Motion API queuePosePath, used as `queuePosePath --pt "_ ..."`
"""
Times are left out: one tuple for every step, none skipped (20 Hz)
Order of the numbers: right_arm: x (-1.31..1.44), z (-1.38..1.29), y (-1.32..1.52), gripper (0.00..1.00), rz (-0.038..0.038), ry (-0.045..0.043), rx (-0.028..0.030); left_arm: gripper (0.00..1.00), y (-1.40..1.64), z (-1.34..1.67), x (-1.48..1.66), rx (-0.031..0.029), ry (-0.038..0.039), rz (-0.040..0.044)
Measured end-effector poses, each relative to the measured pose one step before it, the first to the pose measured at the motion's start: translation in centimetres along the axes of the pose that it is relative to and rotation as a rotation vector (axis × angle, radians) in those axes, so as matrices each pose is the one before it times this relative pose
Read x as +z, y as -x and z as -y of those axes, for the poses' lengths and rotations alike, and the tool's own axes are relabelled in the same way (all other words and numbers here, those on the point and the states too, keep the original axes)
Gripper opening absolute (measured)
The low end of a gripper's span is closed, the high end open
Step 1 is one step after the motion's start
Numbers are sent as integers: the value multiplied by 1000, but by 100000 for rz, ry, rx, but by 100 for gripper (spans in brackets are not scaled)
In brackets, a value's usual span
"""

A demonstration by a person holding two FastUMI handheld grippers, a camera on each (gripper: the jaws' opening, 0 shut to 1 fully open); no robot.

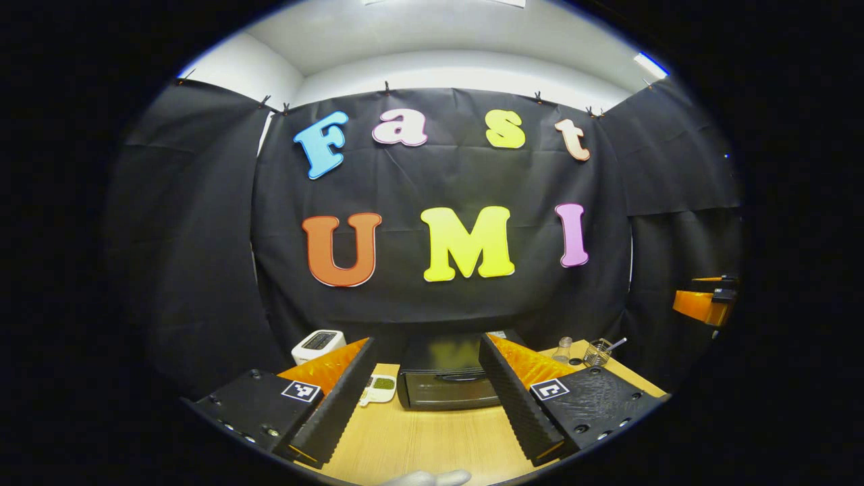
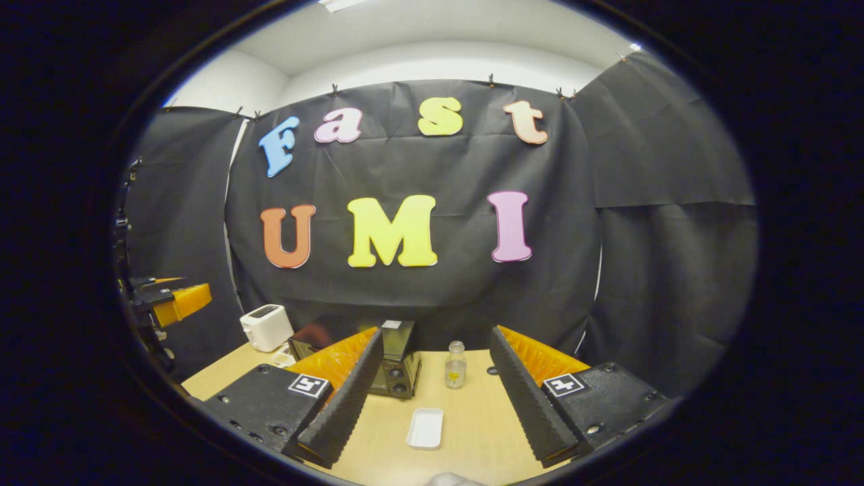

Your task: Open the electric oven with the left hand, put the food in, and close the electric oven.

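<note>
On the wooden bench [image 1: 418, 439], against the black back wall, sits the electric oven [image 1: 449, 388], dark, door closed, handle bar across the top of its front. In the left gripper view the left hand-held gripper [image 1: 425, 395] hangs above the bench straight in front of the oven, jaws spread wide, nothing between them, not touching the oven. Left of the oven, just beside it, a small white tray with something green on it [image 1: 379, 388], likely the food; partly hidden by the gripper finger. Farther left of the oven, near the wall, a white toaster [image 1: 318, 344]. Right of the oven a small glass bottle [image 1: 562, 349] and a wire holder [image 1: 597, 352] with a utensil sticking out. In the right gripper view the right hand-held gripper [image 2: 435, 398] is also released, jaws wide apart, empty, above the bench to the right of the oven. In that view the oven [image 2: 398, 368] shows its control side with knobs, the bottle [image 2: 455, 366] stands just right of it, and an empty white rectangular dish [image 2: 425, 428] lies on the bench in front of the oven, apart from it. The toaster [image 2: 266, 327] sits left of the oven. Far left of the oven, the other gripper [image 2: 172, 300] shows raised off the bench.
</note>
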State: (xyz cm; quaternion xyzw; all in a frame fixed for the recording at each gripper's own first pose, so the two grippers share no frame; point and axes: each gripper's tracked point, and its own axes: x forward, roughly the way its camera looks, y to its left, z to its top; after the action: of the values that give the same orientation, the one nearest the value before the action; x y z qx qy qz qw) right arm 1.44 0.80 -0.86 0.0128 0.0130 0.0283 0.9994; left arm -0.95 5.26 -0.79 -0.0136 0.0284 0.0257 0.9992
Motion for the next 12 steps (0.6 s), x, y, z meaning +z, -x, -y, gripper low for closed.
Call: queuePosePath --pt "-134 -65 -198 100 12 557 249 97 447 -390 -189 1582 -646 -350" --pt "41 -5 -65 100 394 135 -104 97 339 -261 -66 1421 -736 180" --pt "23 -39 -90 100 586 -363 54 97 278 -411 -45 1444 -1006 -171" --pt "25 -112 -16 100 300 -673 79 97 -9 -443 -156 1284 -438 -66" --pt "-166 -84 -36 100 -118 -1085 70 97 -99 70 129 98 256 -213" --pt "42 -136 141 100 230 -646 577 100 -69 54 -44 -62 618 -501" --pt "-15 40 56 100 141 33 -309 100 -184 25 20 -208 707 -485" --pt "31 125 90 100 129 509 -278 100 -190 175 -121 -524 594 -411" --pt "-69 101 81 100 3 380 -287 97 -176 143 -140 -643 709 -330" --pt "-22 65 120 100 -247 120 -236 97 -200 296 93 -916 239 96" --pt "-66 8 52 97 -125 -29 -34 97 -256 274 -260 -613 -97 -435" --pt "-94 81 61 100 -352 100 -342 97 -98 376 -99 -1037 45 -342"
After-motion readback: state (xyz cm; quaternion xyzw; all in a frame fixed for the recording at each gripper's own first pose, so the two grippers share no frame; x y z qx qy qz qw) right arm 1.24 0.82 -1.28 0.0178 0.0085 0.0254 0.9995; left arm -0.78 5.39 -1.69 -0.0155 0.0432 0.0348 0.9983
